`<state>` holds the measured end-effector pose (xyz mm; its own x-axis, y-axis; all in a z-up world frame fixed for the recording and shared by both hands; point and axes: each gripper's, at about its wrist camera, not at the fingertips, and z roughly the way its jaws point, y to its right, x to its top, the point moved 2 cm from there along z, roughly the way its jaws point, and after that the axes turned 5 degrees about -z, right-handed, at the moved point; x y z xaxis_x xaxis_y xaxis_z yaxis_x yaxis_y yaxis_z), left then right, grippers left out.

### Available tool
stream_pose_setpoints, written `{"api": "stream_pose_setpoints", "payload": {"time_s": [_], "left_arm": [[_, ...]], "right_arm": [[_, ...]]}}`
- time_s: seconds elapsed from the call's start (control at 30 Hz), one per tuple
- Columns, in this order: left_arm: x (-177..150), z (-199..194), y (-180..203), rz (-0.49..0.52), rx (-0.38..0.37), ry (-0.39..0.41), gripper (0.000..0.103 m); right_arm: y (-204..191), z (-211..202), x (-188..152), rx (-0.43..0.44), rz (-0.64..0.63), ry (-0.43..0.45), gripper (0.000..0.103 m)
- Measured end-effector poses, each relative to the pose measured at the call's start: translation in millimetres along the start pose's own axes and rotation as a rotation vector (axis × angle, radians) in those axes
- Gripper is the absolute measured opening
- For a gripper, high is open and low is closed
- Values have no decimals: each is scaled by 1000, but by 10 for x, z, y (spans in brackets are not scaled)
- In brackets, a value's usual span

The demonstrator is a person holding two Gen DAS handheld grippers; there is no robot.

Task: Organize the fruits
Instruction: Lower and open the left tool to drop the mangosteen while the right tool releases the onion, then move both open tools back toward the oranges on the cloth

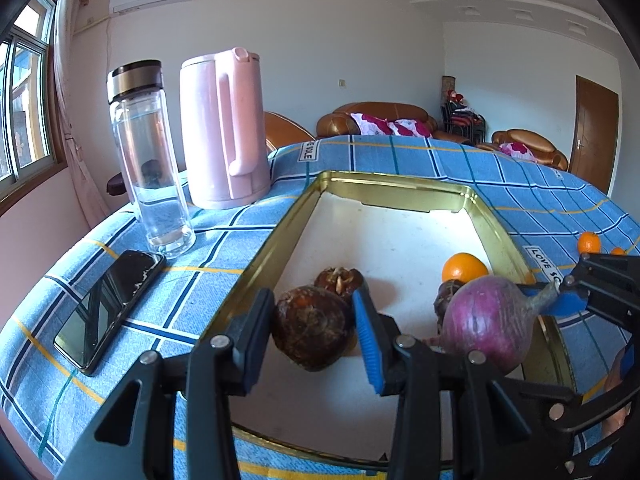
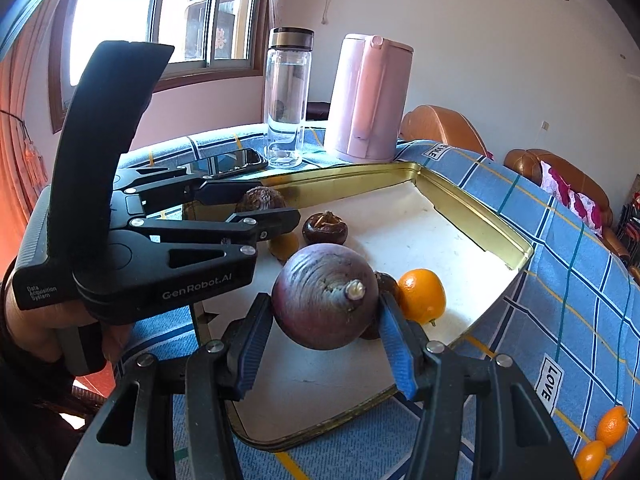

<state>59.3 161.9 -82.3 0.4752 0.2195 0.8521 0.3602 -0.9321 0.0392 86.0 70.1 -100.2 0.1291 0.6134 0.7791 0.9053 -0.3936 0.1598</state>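
Left wrist view: the tabletop [image 1: 200, 292], under a blue checked cloth, carries a gold-rimmed tin tray [image 1: 256, 264] with a white floor. A pink kettle [image 1: 224, 128], a lidded glass bottle [image 1: 148, 156] holding some water and a phone [image 1: 108, 308] stand beside it. In the tray: a purple onion [image 1: 488, 320] pinched by the right claw [image 2: 324, 316]; a brown water chestnut [image 1: 312, 328] pinched by the left claw [image 1: 316, 330]; a second chestnut [image 1: 339, 280]; a kumquat [image 1: 465, 267]. More kumquats [image 2: 612, 426] lie on the cloth outside.
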Motion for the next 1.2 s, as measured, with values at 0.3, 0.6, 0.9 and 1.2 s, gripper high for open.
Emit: {"api": "stream_pose_setpoints", "payload": {"time_s": [0.3, 0.6, 0.9, 1.2], "left_arm": [[-5, 9, 21, 10, 1, -4, 43], [11, -70, -9, -7, 7, 32, 65], [115, -289, 27, -60, -11, 102, 89], [304, -557, 681, 32, -119, 170, 100]], "right_arm": [[23, 8, 0, 6, 8, -4, 56], [42, -46, -6, -20, 20, 21, 69], [313, -380, -128, -132, 114, 111, 71], [838, -862, -492, -277, 241, 116, 71]]}}
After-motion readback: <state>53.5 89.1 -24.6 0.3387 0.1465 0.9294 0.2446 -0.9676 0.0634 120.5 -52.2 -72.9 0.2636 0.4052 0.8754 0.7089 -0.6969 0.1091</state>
